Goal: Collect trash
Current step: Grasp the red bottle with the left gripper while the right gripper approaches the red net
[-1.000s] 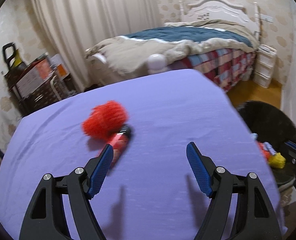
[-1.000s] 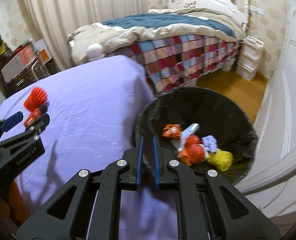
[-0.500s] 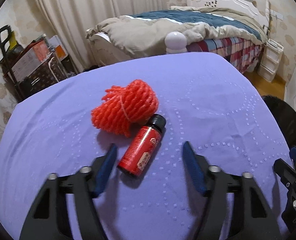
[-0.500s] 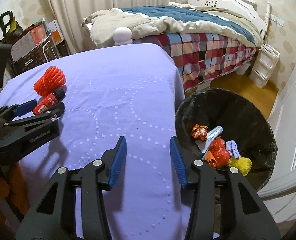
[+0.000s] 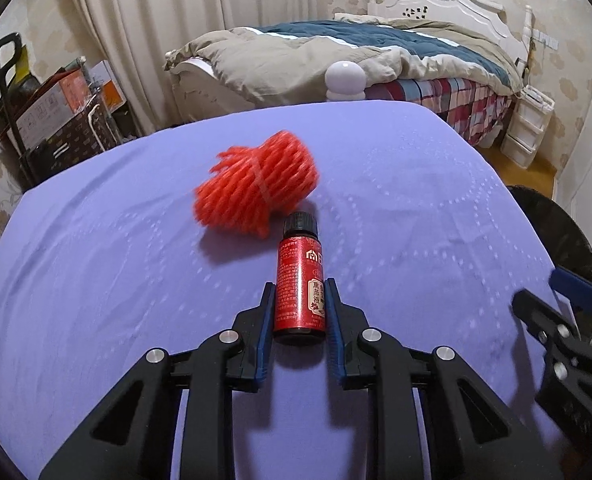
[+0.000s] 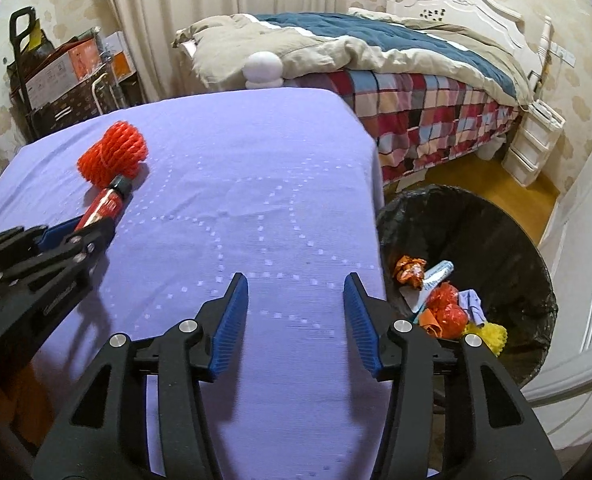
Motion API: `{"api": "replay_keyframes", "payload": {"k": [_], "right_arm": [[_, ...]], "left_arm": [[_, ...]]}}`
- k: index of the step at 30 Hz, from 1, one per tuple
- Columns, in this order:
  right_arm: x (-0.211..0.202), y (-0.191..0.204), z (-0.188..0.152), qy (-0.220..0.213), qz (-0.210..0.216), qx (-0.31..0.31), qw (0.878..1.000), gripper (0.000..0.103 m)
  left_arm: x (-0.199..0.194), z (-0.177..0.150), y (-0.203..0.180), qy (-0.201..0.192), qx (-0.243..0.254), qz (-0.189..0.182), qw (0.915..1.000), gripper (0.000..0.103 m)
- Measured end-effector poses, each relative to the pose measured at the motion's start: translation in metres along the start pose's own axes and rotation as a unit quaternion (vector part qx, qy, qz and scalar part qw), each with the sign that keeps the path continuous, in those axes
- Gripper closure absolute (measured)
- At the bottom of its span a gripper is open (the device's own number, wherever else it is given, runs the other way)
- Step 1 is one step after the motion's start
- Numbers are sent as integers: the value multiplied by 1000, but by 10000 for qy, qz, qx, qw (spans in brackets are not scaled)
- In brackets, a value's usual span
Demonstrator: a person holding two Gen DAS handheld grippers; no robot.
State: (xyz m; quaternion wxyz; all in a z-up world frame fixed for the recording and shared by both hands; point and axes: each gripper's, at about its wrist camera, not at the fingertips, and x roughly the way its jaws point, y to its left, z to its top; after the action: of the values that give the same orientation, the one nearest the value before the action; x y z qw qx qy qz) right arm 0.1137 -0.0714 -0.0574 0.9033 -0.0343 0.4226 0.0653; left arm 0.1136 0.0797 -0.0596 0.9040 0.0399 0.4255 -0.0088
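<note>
A small red bottle (image 5: 299,276) with a black cap lies on the purple tablecloth (image 5: 96,260). My left gripper (image 5: 299,300) is shut on its lower half. A red foam fruit net (image 5: 256,184) lies just beyond the cap, touching it. In the right wrist view the bottle (image 6: 104,204) and net (image 6: 112,152) show at the far left, with the left gripper on the bottle. My right gripper (image 6: 296,304) is open and empty over the table's near right part, beside the black bin (image 6: 491,240).
The bin, lined with a black bag, stands on the floor right of the table and holds several wrappers (image 6: 443,300). A bed (image 6: 395,64) lies behind the table. A white drawer unit (image 6: 531,140) and boxes on a trolley (image 6: 56,76) stand further off.
My left gripper moved forward to the bottle and closed on it. My right gripper went from shut to wide open and swung from the bin toward the table.
</note>
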Motion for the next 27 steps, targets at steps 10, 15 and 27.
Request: {"api": "replay_keyframes", "payload": {"k": [10, 15, 27], "right_arm": [[9, 44, 11, -2, 327, -406, 9986, 39], [26, 73, 25, 165, 573, -591, 9965, 34], [60, 133, 63, 244, 707, -896, 9932, 24]], "left_arm": [[-10, -16, 65, -1, -482, 505, 9976, 78], [-7, -15, 95, 3, -709, 703, 9950, 78], [-2, -15, 129, 12, -987, 743, 9923, 78]]}}
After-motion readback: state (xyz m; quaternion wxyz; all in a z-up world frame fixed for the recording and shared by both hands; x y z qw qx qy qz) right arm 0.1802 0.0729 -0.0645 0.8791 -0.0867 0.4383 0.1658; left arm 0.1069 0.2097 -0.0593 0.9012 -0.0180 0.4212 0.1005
